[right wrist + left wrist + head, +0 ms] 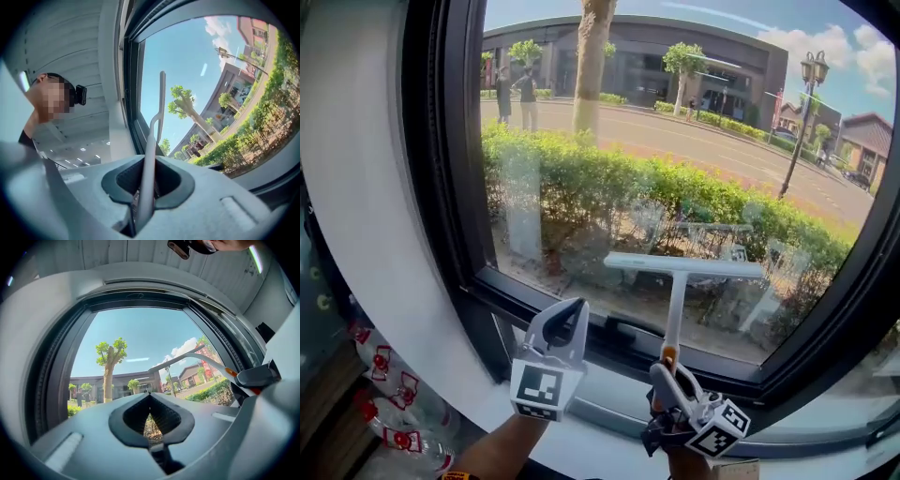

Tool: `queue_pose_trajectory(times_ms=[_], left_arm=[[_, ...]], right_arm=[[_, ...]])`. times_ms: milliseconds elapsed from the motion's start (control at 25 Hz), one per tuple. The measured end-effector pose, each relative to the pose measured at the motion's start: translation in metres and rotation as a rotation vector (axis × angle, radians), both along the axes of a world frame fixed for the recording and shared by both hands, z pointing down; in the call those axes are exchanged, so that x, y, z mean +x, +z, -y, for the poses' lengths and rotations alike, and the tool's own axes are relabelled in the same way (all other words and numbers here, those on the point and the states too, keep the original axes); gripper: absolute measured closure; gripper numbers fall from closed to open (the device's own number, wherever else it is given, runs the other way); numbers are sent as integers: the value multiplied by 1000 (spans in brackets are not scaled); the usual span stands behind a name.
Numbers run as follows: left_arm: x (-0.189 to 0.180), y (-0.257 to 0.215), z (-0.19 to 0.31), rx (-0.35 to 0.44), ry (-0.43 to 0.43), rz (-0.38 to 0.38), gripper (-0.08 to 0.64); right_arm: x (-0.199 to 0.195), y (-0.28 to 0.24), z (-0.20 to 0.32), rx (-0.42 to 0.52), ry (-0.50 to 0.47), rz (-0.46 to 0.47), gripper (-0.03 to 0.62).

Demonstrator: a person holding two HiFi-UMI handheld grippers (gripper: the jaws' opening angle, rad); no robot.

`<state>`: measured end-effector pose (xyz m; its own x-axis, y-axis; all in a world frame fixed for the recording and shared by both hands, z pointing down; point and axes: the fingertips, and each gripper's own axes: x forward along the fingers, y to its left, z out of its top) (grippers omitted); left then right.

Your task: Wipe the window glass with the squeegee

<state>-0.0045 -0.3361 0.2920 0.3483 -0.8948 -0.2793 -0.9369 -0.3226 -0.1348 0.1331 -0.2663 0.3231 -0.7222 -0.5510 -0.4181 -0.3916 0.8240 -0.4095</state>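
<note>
While the right claw (pixel 668 373) pinches the white squeegee (pixel 680 269) by its upright handle, its blade sits level at the window glass (pixel 675 122), near the pane's bottom edge. Just left, the left claw (pixel 565 317) hovers, pressed together and empty.

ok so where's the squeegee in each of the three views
Head view: squeegee lower centre, blade across the window glass, handle in the right gripper.
Left gripper view: right of centre, slanting across the sky.
Right gripper view: centre, handle rising from between the jaws.
Shared landmark: the tree outside.
</note>
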Motion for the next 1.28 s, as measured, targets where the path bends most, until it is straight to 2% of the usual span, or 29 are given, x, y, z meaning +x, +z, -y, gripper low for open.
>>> queue_pose_trajectory(times_ms=[320, 440, 600, 800, 960, 1280], left_arm=[[-151, -14, 9, 4, -99, 8, 546], [-195, -31, 11, 40, -133, 60, 546], [-243, -63, 15, 78, -158, 55, 546], [-272, -97, 22, 108, -152, 47, 554], [-285, -106, 31, 110, -139, 38, 554], [-297, -67, 40, 36, -105, 7, 554]], right_arm=[[-151, -42, 24, 41, -76, 38, 548], [-197, -64, 38, 54, -86, 66, 548], [-250, -94, 57, 67, -89, 93, 548], [-301, -122, 76, 68, -102, 134, 548], [-319, -128, 97, 43, -63, 135, 548], [-333, -97, 115, -50, -34, 150, 548]])
